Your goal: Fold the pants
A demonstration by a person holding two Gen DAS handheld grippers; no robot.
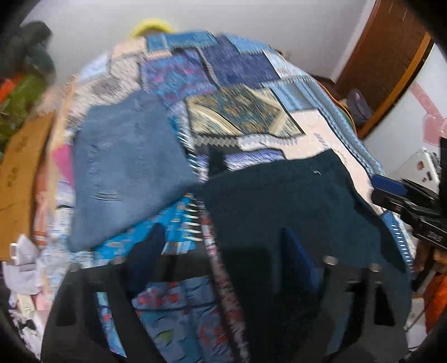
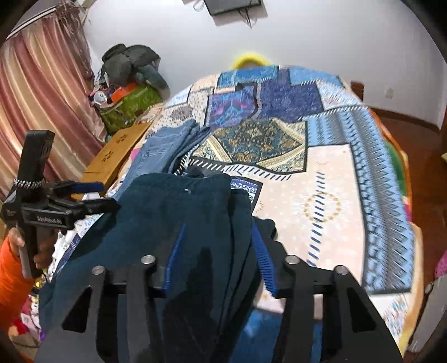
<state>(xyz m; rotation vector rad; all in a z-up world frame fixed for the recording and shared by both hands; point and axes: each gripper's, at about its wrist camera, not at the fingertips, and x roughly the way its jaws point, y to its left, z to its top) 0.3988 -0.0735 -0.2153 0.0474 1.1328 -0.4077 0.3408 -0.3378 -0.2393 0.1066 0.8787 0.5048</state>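
A wide bed covered in a blue, cream and gold patchwork-print spread (image 2: 329, 178) fills the room's middle. Behind it rises a plain white wall (image 2: 321, 36), with a dark flat screen (image 2: 232, 5) mounted high and wires hanging below. At the left hangs a pink striped curtain (image 2: 42, 92). Beside it sits a green printed bag (image 2: 131, 106) heaped with dark bundles, next to a pale wooden board (image 2: 117, 156). A brown wooden door (image 1: 388, 55), somewhat blurred, stands at the right over reddish-brown floor (image 2: 419, 131).
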